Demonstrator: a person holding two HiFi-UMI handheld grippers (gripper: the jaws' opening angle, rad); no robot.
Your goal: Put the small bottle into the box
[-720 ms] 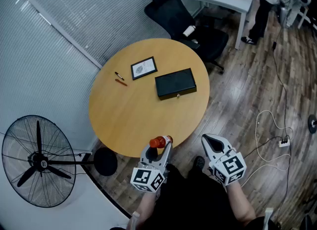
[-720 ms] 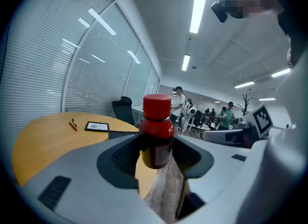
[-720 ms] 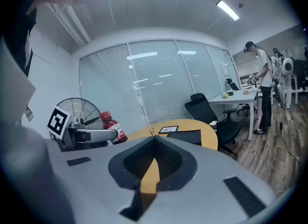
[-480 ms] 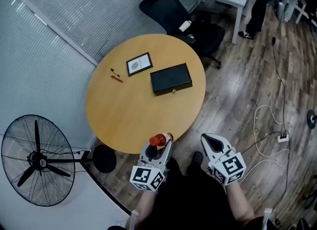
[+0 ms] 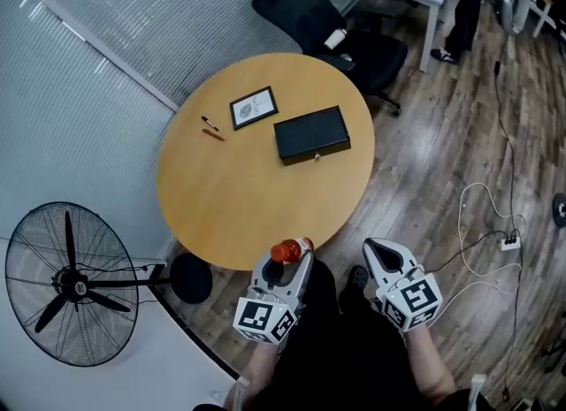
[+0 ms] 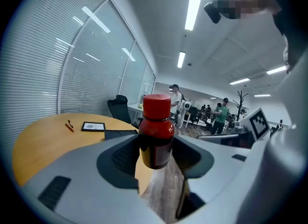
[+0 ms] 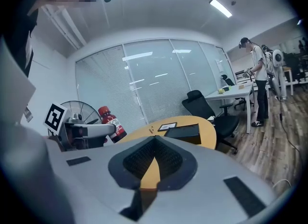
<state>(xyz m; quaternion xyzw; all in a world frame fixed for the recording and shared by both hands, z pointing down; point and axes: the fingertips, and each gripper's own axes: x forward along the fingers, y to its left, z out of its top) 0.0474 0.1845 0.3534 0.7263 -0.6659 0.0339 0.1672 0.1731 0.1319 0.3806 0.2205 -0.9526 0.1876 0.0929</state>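
Note:
A small dark bottle (image 5: 287,249) with a red cap stands clamped between the jaws of my left gripper (image 5: 285,262), just off the near edge of the round wooden table (image 5: 230,197). In the left gripper view the bottle (image 6: 155,134) stands upright between the two pads. The right gripper view shows the same bottle (image 7: 110,122) at the left. A closed black box (image 5: 311,133) lies on the far right part of the table. My right gripper (image 5: 382,257) hangs over the floor to the right, its jaws shut and empty.
A framed picture (image 5: 254,106) and two pens (image 5: 211,129) lie on the table's far left. A black office chair (image 5: 340,34) stands behind the table, a floor fan (image 5: 69,284) at the left. Cables and a power strip (image 5: 508,242) lie on the wooden floor at right.
The view has shifted a little: table and box sit slightly higher and to the right in the picture. Both grippers keep their places, and the bottle stays in the left one.

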